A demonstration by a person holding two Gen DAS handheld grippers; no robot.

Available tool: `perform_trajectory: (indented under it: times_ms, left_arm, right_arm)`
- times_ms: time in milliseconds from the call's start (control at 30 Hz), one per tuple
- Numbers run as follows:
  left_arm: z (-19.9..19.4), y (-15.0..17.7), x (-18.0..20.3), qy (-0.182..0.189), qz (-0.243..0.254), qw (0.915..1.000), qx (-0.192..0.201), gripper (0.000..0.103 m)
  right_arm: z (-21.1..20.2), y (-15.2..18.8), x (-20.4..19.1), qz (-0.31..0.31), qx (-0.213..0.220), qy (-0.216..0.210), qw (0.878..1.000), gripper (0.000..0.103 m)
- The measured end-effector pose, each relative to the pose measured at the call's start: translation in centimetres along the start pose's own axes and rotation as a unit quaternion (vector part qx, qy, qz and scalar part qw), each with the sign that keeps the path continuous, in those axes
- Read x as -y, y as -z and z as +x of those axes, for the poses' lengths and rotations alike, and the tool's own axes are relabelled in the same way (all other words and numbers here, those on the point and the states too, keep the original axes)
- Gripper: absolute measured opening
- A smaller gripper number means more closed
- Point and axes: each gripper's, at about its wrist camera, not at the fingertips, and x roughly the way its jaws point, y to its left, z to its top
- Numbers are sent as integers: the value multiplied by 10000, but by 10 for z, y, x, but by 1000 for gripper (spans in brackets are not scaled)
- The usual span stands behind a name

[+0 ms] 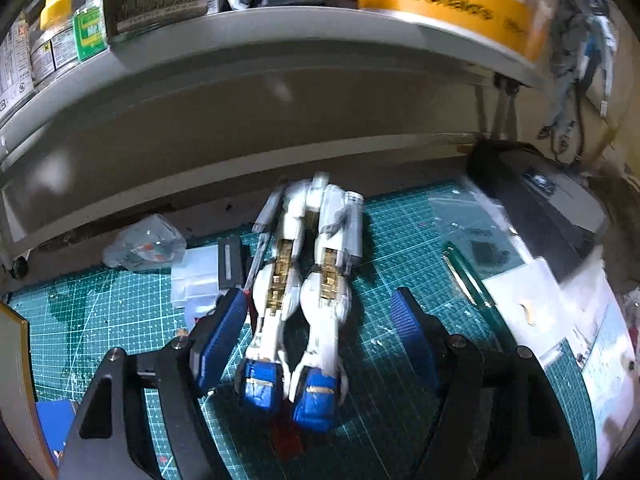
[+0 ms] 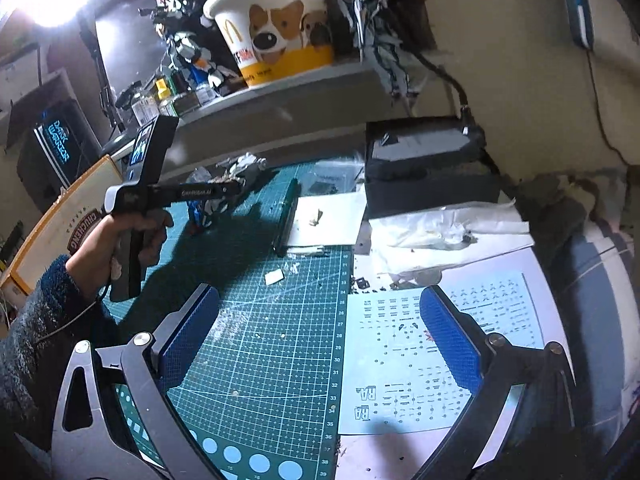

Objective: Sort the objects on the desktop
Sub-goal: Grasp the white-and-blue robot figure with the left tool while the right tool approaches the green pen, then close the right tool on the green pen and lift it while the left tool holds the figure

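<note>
The left gripper (image 1: 320,320) points down and forward over the green cutting mat (image 1: 100,320), its blue-padded jaws spread wide on either side of a white robot model figure (image 1: 304,280). The figure lies on the mat with its blue feet toward the camera and its torso toward the shelf (image 1: 240,28). The left pad (image 1: 224,332) sits just beside one leg; whether it touches is hard to tell, and the other pad stands apart, so nothing is clamped.

From the right wrist view, the person's left hand (image 2: 128,240) grips the tool's handle, sleeve at the wrist, with the tool reaching out level over the mat. Its jaws and most of the figure are hidden behind it there.

The right gripper (image 2: 320,340) hovers wide open and empty over the mat's edge and a decal sheet (image 2: 400,360).

The McDonald's paper bucket (image 1: 448,4) on the shelf is blurred and cut off in the left view, as is the black box (image 1: 540,192) at right.
</note>
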Motion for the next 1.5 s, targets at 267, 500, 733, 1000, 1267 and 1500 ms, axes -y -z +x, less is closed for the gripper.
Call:
perform_trajectory:
  times_ms: [267, 500, 733, 1000, 1267, 1500]
  left_arm:
    - [-14, 6, -12, 192, -210, 9996, -63, 46]
    - [-55, 33, -13, 246, -250, 9990, 261, 46]
    - [-120, 63, -22, 144, -422, 9956, 830, 45]
    - [-165, 93, -26, -284, -387, 9913, 1222, 46]
    - [-173, 106, -37, -390, -471, 9901, 1265, 46]
    - [-181, 114, -40, -208, -513, 9897, 1320, 46]
  right_arm:
    - [6, 3, 5, 113, -66, -26, 9999, 101]
    - [3, 2, -2, 42, -32, -46, 10000, 101]
    - [6, 4, -24, -138, -46, -206, 9997, 101]
    - [22, 3, -56, -400, -99, -274, 9988, 76]
    - [82, -39, -64, -521, -454, 17, 9976, 53]
    - [162, -72, -61, -517, -989, 693, 9913, 52]
